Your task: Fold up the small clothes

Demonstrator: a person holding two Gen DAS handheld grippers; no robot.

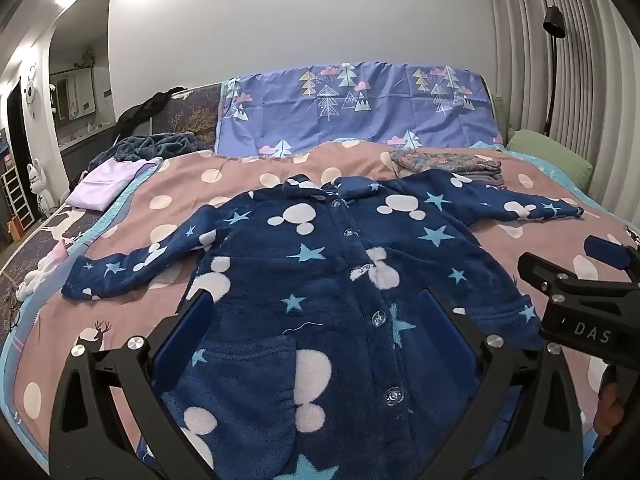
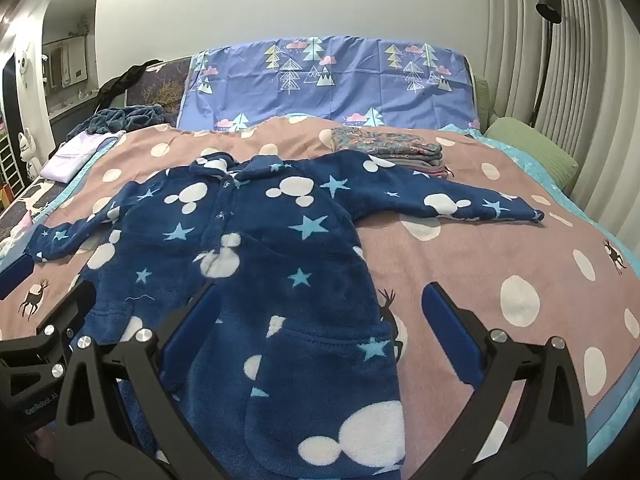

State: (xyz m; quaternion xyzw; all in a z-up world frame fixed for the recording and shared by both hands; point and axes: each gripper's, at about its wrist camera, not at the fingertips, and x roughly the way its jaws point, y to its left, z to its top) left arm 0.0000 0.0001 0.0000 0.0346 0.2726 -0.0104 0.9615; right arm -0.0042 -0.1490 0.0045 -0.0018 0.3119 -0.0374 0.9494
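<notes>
Pyjama top (image 1: pixel 320 280), navy fleece with white mouse heads and pale stars, lies buttoned and flat on the bed (image 2: pixel 500 248), sleeves spread wide; no fold is made in it yet. Left hand-held gripper (image 1: pixel 316 336) and right hand-held gripper (image 2: pixel 320 332) hang over its hem, fingers apart, holding nothing. Beyond the collar sits a folded stack (image 2: pixel 388 148), seemingly done

Jacket spread on the bed

The jacket (image 1: pixel 320 280) lies on the bedspread (image 1: pixel 500 256) toward its near edge; folded clothes (image 1: pixel 448 162) sit behind its right sleeve.
</notes>
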